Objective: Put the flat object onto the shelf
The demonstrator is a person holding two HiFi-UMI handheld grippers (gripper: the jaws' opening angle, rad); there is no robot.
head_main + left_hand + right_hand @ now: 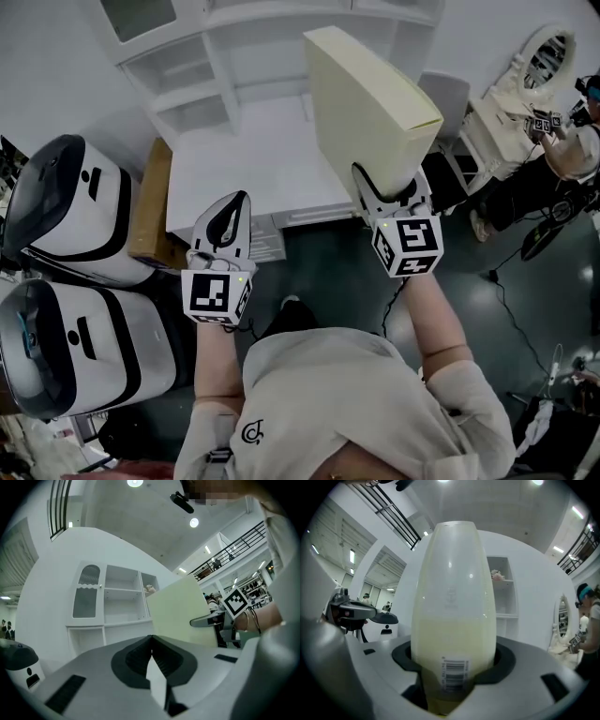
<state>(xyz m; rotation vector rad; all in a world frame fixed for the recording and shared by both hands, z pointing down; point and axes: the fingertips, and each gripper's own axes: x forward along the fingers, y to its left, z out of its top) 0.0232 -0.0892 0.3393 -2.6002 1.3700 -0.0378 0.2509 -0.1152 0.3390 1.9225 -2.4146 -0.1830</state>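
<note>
The flat object (370, 103) is a thin cream box with a barcode on its lower edge. It stands upright in my right gripper (389, 183), which is shut on its lower end, above the front of the white desk (234, 159). In the right gripper view the flat object (454, 597) rises between the jaws of the right gripper (451, 672) and hides much of the white shelf unit (505, 597). My left gripper (232, 202) is shut and holds nothing, to the left of the box. In the left gripper view the left gripper (151, 641) faces the shelf unit (122, 599), with the flat object (180, 613) at the right.
The shelf unit (216, 56) stands behind the desk with open compartments. Two white machines (66, 206) (66, 347) and a brown carton (150, 202) are at the left. A white vanity with an oval mirror (534, 66) and another person (572, 141) are at the right.
</note>
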